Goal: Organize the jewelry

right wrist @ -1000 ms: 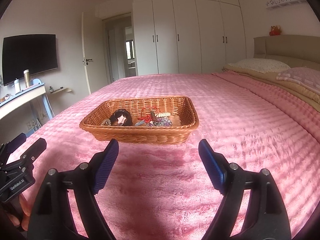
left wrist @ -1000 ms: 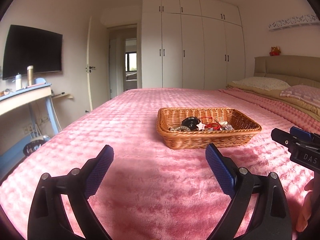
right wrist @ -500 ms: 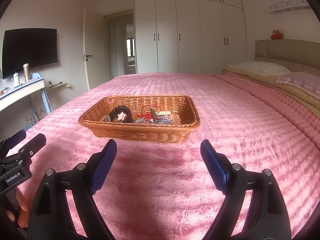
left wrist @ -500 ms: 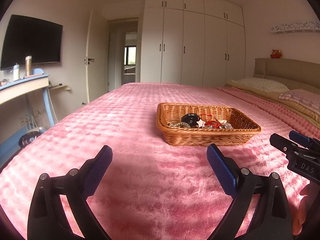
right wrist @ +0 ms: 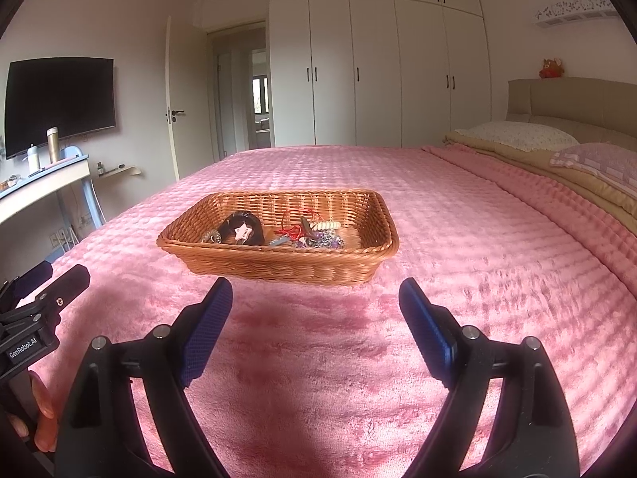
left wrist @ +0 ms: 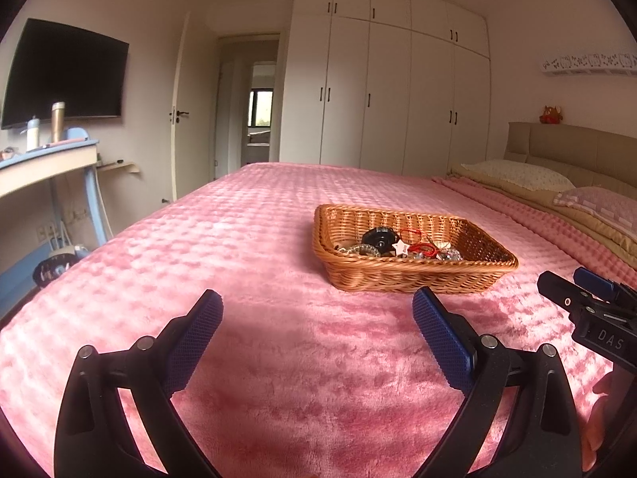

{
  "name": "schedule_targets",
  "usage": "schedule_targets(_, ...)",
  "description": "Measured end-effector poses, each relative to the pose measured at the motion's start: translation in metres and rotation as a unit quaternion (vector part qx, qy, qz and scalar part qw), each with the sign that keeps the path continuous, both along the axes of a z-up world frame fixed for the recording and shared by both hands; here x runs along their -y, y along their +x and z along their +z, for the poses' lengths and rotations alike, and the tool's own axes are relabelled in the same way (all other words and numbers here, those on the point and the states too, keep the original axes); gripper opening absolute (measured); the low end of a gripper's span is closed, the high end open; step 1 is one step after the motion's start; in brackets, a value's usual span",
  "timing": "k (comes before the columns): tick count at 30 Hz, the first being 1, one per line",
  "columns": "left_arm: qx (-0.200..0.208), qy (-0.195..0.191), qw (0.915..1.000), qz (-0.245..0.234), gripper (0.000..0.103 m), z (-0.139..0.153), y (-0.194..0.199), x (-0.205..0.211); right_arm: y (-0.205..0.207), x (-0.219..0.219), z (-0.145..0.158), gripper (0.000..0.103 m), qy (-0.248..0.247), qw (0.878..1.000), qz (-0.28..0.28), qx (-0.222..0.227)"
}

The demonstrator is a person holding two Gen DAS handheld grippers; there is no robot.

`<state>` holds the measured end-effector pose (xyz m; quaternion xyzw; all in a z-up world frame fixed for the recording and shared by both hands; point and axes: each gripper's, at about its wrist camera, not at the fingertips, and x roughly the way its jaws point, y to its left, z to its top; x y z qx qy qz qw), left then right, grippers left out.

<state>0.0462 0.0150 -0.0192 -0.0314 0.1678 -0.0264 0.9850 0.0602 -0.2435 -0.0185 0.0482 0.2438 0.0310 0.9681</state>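
Left gripper: pads wide apart, empty, held low over the near bedspread, aimed left of the basket.
Right gripper: likewise spread and empty, its gap lined up on the basket, which suits a reach in.
Bed: soft pink cover carries everything.
Basket: mid-bed, just beyond both grippers.
Jewelry: heaped together inside the basket; none on the cover, so gathered, or not yet sorted.

The supporting surface is a bed covered by a pink plush textured blanket. A rectangular woven wicker basket rests directly on the blanket. Right of the basket, toward the headboard, lie a beige folded quilt and two patterned pillows.
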Motion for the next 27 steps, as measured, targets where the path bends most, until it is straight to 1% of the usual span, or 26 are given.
schedule_targets(27, 0.001, 0.001, 1.0000, -0.002, 0.095, 0.0002, -0.0010, 0.0008, 0.0012, 0.0030, 0.0000, 0.081, 0.008, 1.000, 0.000, -0.002)
